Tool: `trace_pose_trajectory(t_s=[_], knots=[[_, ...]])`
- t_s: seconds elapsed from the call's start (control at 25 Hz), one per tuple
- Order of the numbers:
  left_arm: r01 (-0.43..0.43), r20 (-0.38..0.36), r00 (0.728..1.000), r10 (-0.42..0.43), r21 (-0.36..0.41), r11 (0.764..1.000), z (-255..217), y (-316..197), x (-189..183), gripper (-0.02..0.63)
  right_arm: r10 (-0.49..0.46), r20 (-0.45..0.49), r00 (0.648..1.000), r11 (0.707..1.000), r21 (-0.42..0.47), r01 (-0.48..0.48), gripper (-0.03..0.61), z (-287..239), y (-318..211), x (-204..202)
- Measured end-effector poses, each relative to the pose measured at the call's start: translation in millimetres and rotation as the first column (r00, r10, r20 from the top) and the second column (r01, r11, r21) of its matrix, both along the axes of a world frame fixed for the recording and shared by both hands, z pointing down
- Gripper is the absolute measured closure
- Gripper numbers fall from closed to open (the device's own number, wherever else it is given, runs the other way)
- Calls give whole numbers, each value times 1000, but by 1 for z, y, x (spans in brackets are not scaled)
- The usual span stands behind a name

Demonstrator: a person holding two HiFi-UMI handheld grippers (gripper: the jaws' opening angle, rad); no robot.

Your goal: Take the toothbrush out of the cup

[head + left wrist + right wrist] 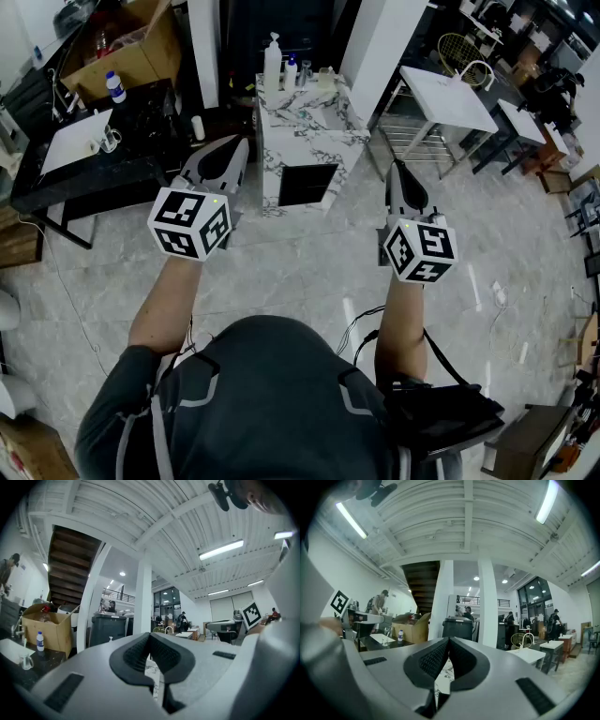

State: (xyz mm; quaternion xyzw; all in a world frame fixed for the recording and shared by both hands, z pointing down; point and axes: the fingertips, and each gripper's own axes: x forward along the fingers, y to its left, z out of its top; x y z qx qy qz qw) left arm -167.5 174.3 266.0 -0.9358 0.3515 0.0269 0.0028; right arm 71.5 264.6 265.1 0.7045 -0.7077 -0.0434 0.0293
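Your torso: dark grey top (272,403) fills the bottom of the head view, with a black pouch (441,417) at your right hip.
Your arms: both reach forward over the pale tiled floor (309,262), well apart from each other.
Left gripper (239,142): held level and pointing toward the cabinet; its marker cube (192,223) sits just above your wrist.
Left claw: in the left gripper view the gripper (150,637) has its ribbed black pads meeting at the tip, closed on nothing.
Right gripper (397,165): also level and pointing ahead, with its marker cube (420,249) at the wrist.
Right claw: in the right gripper view the gripper (449,641) shows its pads pressed together, with nothing between them.
Marble cabinet (309,136): stands ahead of you, between the lines of the two grippers and beyond both tips; neither gripper touches it.
Cabinet top: a white pump bottle (272,58) stands at the left end, with smaller items beside it.
Cup (325,77): a pale cup-like item at the right end of that top, far from both grippers.
Toothbrush: too small to make out from here; you cannot tell whether it stands in the cup.
Left side: black table (84,183) carrying a white sheet (75,141), with a cardboard box (122,47) behind it.
Right side: white tables (445,94) stand past the cabinet.
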Motion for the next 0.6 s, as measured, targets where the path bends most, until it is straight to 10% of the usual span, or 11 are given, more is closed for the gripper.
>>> trace_pose_trajectory(t_s=[0.6], knots=[[-36,25,999,36,13,999,-2,21,30,606,-34,15,999,999,23,34,551,-3,5,11]])
